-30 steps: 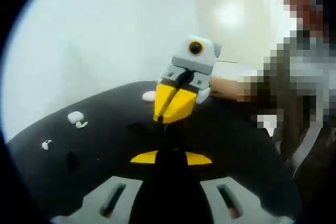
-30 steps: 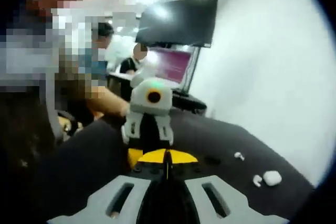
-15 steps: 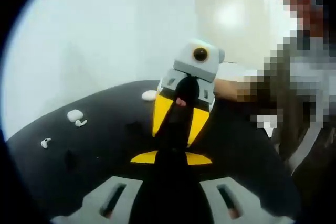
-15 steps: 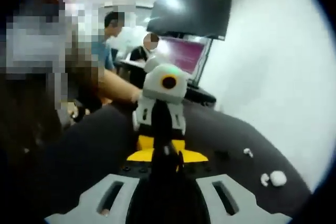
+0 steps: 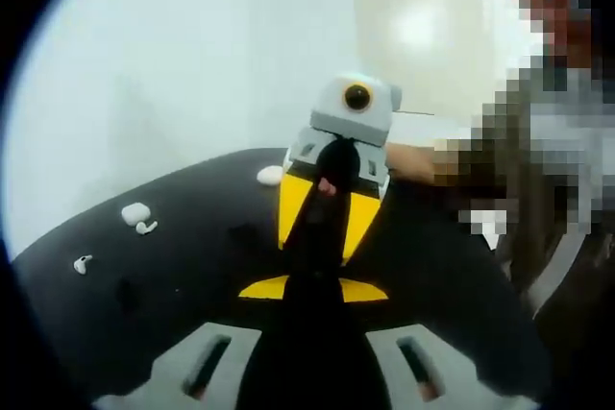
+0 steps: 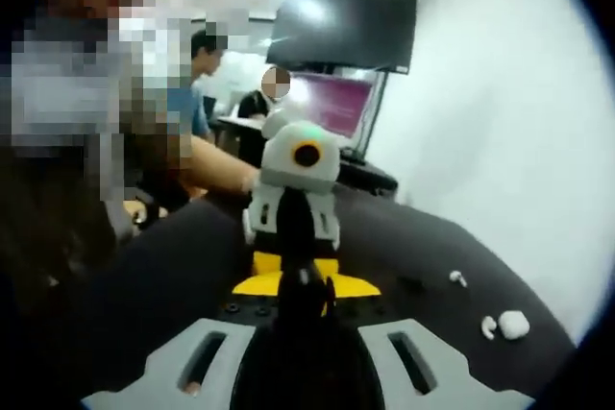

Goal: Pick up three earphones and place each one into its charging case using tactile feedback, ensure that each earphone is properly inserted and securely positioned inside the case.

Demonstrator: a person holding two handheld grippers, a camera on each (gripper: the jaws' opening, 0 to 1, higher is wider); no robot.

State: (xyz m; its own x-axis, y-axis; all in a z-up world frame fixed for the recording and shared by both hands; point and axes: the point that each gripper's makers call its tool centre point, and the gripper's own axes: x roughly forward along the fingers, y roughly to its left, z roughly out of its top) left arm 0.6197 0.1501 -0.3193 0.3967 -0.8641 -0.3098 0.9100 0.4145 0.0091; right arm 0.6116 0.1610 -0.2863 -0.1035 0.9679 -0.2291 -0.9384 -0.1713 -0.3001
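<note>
The two hand-held grippers faced each other nose to nose above the black tabletop. A second earlier the right hand-held gripper had its yellow jaws pressed together; now, in the left gripper view, they stood spread apart, with the dark tips of the left hand-held gripper reaching up between them. Whether the left one's own jaws were parted or pressed together I could not tell; they read as one dark mass, and the same held for the right one's tips in its own view. A small pinkish speck sat at the meeting point, too blurred to name.

None of the earphones had been touched. One charging case lay on the far side of the tabletop with an earphone just beside it, a second earphone lay nearer the edge, and another white case sat further back. To my eye this was a meeting of the grippers before the picking, so the whole task remained ahead.
</note>
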